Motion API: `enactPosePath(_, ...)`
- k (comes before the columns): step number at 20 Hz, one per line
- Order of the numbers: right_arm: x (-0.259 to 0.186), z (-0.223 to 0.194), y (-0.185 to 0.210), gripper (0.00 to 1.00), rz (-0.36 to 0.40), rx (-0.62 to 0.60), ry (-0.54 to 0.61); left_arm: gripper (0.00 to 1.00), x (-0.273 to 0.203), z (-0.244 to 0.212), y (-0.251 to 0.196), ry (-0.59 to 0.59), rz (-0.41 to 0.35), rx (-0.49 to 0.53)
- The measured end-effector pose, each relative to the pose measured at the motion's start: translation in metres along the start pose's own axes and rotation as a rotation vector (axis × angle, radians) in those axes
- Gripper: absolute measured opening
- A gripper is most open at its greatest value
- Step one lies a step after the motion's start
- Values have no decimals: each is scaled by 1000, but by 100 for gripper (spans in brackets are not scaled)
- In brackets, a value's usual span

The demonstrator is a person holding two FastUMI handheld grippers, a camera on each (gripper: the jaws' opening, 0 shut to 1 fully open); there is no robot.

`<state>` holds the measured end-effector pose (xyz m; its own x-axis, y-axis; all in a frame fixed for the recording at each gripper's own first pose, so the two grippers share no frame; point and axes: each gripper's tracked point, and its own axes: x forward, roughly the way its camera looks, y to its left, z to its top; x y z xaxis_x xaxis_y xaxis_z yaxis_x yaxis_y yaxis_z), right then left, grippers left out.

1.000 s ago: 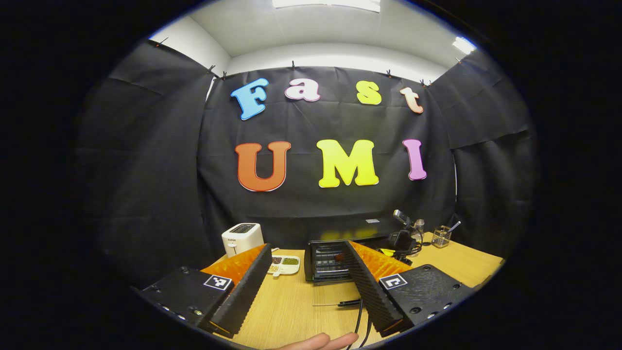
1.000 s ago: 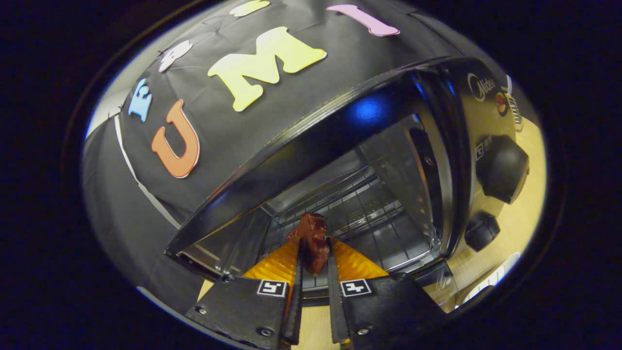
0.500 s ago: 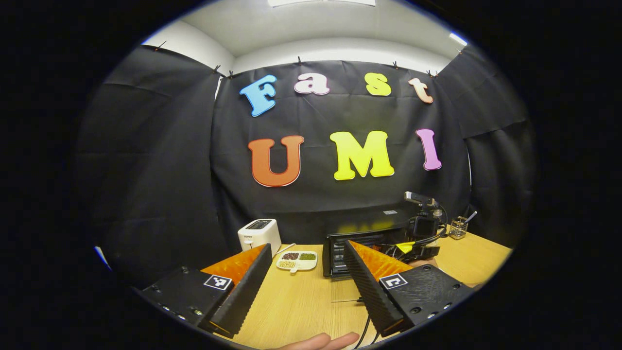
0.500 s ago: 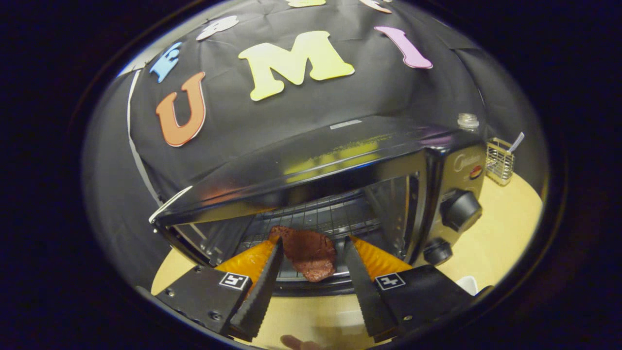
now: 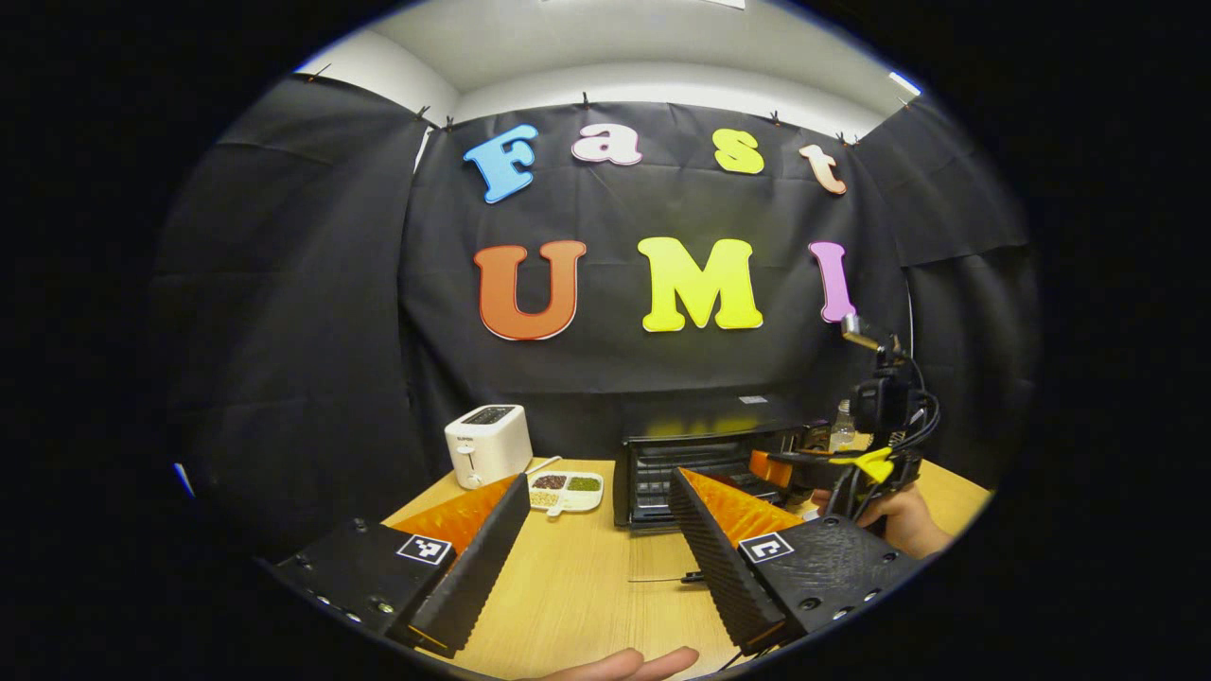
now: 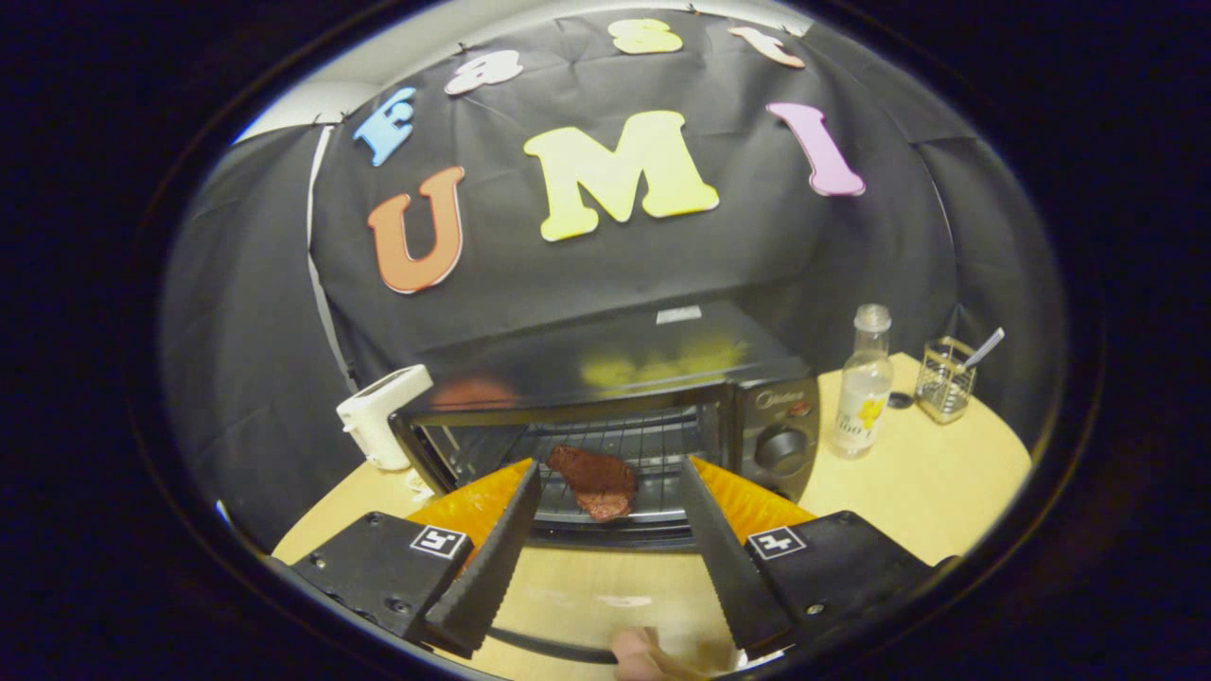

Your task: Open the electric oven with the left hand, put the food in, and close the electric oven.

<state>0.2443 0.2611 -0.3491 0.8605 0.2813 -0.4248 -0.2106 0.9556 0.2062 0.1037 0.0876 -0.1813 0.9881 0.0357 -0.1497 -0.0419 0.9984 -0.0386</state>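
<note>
A: What is sitting in front of the right gripper (image 6: 605, 558)?

B: The black electric oven with a glossy top (image 6: 605, 378) is standing at twelve o'clock from it on the pale wooden tabletop (image 6: 927, 473). Its door is lying open, dropped down toward the camera, and the flat reddish-brown piece of food (image 6: 594, 480) is resting on the wire rack inside, near the front edge.

A: Is the gripper holding that food?

B: No. Its jaws are standing wide apart with nothing between them, drawn back clear of the oven mouth. A fingertip is showing at six o'clock, at the bottom edge of that view.

A: And what else is standing around the oven?

B: A white toaster (image 6: 383, 427) is sitting at nine o'clock from it. At three o'clock a clear glass bottle with a yellow label (image 6: 863, 383) is standing upright, and further out a small clear holder with a utensil in it (image 6: 946, 380).

A: How is the left gripper (image 5: 596, 553) looking?

B: Its jaws are also spread wide and gripping nothing, hovering over the tabletop well back from the oven (image 5: 705, 454). From there the oven is lying at twelve o'clock, the toaster (image 5: 486, 445) at eleven o'clock, and a white divided dish with dark and green fillings (image 5: 566, 490) is resting between the two. The right gripper (image 5: 785, 468), with its hand (image 5: 899, 525) holding it, is showing at two o'clock, just beside the oven's front. A black cable is trailing across the tabletop below.
</note>
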Motion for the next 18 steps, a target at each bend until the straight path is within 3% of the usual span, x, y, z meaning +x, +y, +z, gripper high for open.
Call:
enactPosePath(7, -105, 57, -38, 98, -39, -101, -158, 95, 22, -49, -24, 82, 0, 14)
enactPosePath(12, -159, 104, -88, 98, -108, -190, -276, 95, 32, -91, -71, 159, -89, -30)
enactPosePath(18, -226, 156, -142, 98, -197, -192, -372, 96, 39, -148, -137, 303, -188, -45)
